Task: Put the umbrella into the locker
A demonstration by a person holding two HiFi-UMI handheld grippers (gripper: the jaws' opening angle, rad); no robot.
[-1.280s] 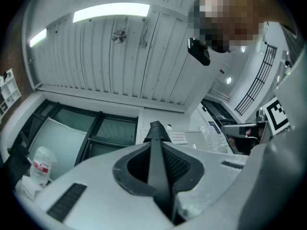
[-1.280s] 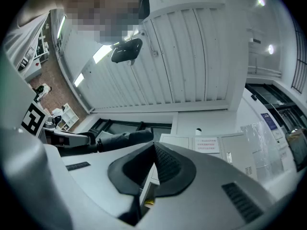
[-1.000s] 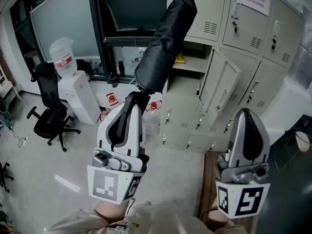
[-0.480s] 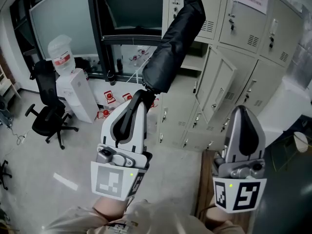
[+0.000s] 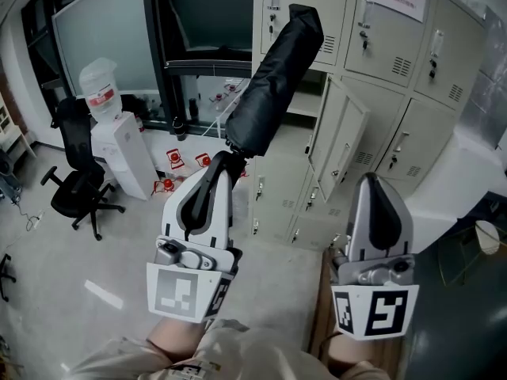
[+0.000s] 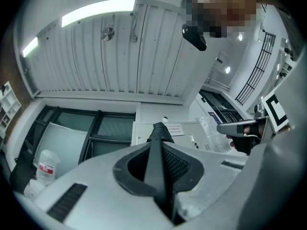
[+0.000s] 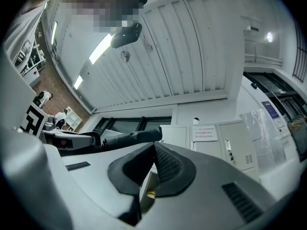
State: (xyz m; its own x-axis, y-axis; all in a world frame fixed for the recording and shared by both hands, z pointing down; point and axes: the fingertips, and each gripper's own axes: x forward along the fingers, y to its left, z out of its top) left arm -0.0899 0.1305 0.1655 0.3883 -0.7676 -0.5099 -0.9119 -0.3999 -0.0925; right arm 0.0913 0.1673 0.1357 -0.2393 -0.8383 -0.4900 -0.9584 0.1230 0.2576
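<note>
**A:** What has just changed?

**B:** Both grippers sit closer to the lockers than a second ago. The left gripper point(image 5: 227, 158) is clamped on the lower end of the umbrella point(image 5: 273, 77). The umbrella is black and folded, and slants up to the right in the air. Its top now lies over the upper lockers. The right gripper point(image 5: 371, 182) has its jaws together, with nothing between them.

**A:** What does that mean for the task?

**B:** It looks like the approach. The umbrella is not yet inside. The open locker point(image 5: 295, 108) is just right of it, with its door point(image 5: 341, 145) swung out.

**A:** And the floor and the room?

**B:** From the left, there is a black chair point(image 5: 75, 184) and a white water dispenser point(image 5: 119, 153). Both stand on a pale grey floor point(image 5: 103, 260). A dark window point(image 5: 210, 14) is behind them. Beige lockers fill the right side.
</note>
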